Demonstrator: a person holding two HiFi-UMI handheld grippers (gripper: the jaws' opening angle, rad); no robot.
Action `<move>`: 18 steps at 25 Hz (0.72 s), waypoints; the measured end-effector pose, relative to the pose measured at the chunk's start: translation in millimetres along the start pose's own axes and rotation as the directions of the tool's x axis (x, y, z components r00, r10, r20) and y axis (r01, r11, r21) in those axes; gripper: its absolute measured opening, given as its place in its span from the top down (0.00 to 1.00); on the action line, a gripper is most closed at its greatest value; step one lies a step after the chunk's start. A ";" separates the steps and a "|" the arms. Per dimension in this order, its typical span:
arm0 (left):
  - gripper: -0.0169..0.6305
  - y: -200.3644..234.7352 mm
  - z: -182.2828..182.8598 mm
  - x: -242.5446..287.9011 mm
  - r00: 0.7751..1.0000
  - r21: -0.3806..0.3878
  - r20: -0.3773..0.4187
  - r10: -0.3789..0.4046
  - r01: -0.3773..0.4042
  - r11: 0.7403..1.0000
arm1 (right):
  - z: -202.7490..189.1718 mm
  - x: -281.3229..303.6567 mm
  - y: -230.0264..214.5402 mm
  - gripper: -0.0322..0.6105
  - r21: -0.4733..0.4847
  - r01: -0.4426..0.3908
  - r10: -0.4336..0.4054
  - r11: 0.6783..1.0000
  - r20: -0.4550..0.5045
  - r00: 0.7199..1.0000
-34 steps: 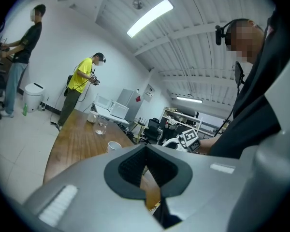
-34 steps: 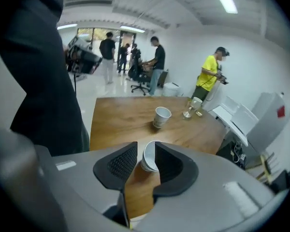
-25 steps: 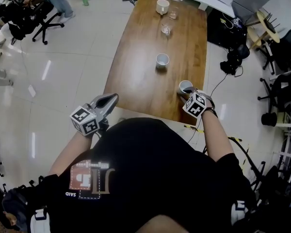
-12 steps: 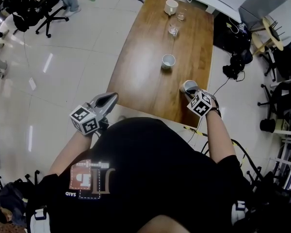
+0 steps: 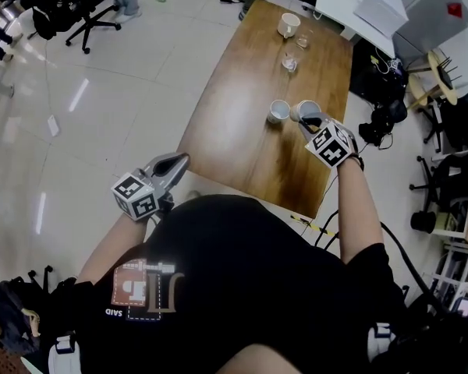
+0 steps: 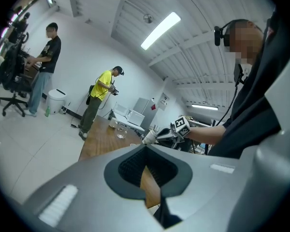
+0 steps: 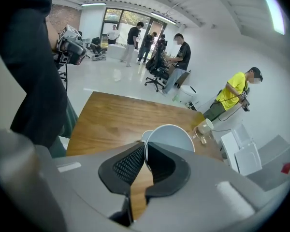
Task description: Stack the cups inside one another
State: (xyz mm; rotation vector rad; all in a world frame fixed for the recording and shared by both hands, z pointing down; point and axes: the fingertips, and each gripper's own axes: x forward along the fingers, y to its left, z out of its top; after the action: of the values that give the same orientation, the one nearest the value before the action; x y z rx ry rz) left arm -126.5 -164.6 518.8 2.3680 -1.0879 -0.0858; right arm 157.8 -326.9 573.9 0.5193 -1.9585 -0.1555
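Pale tiled floor (image 5: 101, 92) and a scatter of office chairs (image 5: 78, 14) surround the long wooden tabletop (image 5: 242, 131) where a cup-stacking job looks barely begun. A person in a black shirt reaches out with the right claw (image 5: 310, 120), its jaws closed down on the rim of a white cup (image 5: 306, 109), the cup's wall pinched between the pads. The cup hangs tilted just beside a second white cup (image 5: 278, 111) standing near the middle of the tabletop; whether the two touch is hard to tell from here. The left claw (image 5: 174, 164) is held back near the person's body, off the near edge, its jaws together with nothing between them. Farther along the wood stand what look like two small glasses (image 5: 289, 63), one behind the other, and at the far end a third white cup (image 5: 288, 24), well apart from the rest. No cup sits inside another yet, so by the look of it the whole stack is to come: the gripped cup seems bound for its neighbour, and the far cup and the glasses wait untouched
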 end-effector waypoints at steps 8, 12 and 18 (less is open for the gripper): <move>0.97 28.7 -0.8 -41.8 0.993 -0.030 0.025 0.115 -0.114 0.993 | 21.9 62.1 -2.4 0.89 -0.069 -0.083 0.077 0.994 -0.073 0.994; 0.97 39.0 -5.2 -61.1 0.988 -0.033 0.026 0.150 -0.149 0.988 | 16.2 89.2 1.8 0.88 -0.042 -0.089 0.085 0.995 -0.101 0.991; 0.97 43.0 -3.3 -60.6 0.989 -0.030 0.020 0.144 -0.143 0.989 | 62.3 42.7 -13.3 0.79 0.036 0.009 -0.012 0.999 0.096 0.995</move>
State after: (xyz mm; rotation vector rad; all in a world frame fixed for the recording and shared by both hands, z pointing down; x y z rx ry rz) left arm -196.1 -142.5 533.2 2.2614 -1.2554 -0.0750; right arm 91.2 -364.6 578.0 0.5543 -2.0557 -0.1555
